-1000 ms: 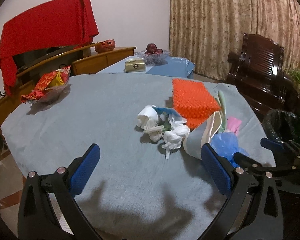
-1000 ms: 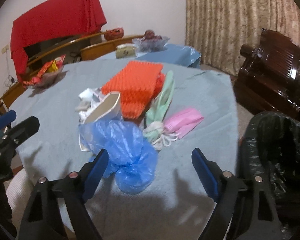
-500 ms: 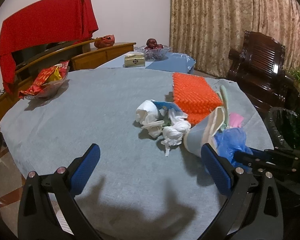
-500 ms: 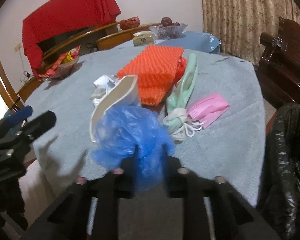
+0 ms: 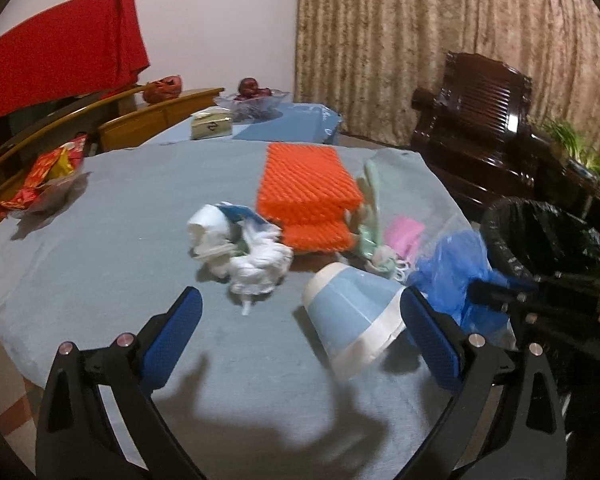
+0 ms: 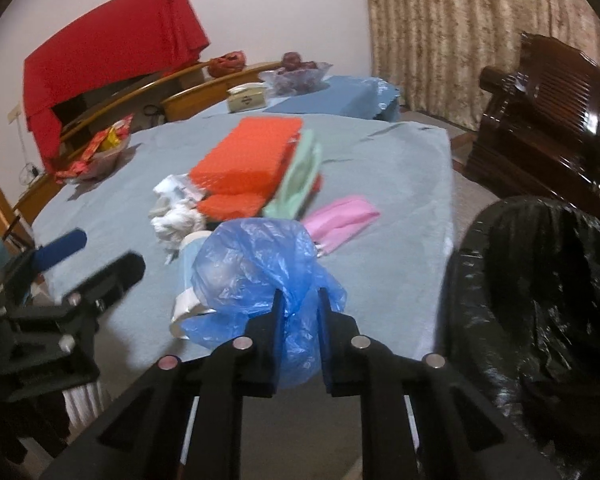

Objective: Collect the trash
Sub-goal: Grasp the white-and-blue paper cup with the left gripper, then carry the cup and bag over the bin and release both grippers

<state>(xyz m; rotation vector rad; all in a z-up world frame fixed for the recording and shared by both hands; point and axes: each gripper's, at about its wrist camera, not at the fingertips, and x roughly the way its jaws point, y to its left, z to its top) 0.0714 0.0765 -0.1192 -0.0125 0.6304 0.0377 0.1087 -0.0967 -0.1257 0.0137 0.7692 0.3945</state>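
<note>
My right gripper [image 6: 299, 306] is shut on a crumpled blue plastic bag [image 6: 256, 276], lifted off the grey table [image 6: 380, 184] near its right edge; the same bag [image 5: 452, 276] shows at the right of the left wrist view. My left gripper [image 5: 300, 320] is open, and a tipped blue and white paper cup [image 5: 352, 316] lies on the table between its fingers, untouched. Behind the cup lie crumpled white tissues [image 5: 256, 264], orange foam netting [image 5: 308, 196], a green mask [image 5: 370, 216] and a pink mask [image 6: 340, 218].
A bin lined with a black bag [image 6: 540, 280] stands just right of the table. A snack packet bowl [image 5: 44, 184] sits at the far left. Behind are a tissue box [image 5: 212, 126], a fruit bowl [image 5: 252, 96] and a dark wooden chair [image 5: 488, 120].
My right gripper closed on the blue bag and lifted it off the table toward the right. My left gripper moved forward until the paper cup lay between its open fingers.
</note>
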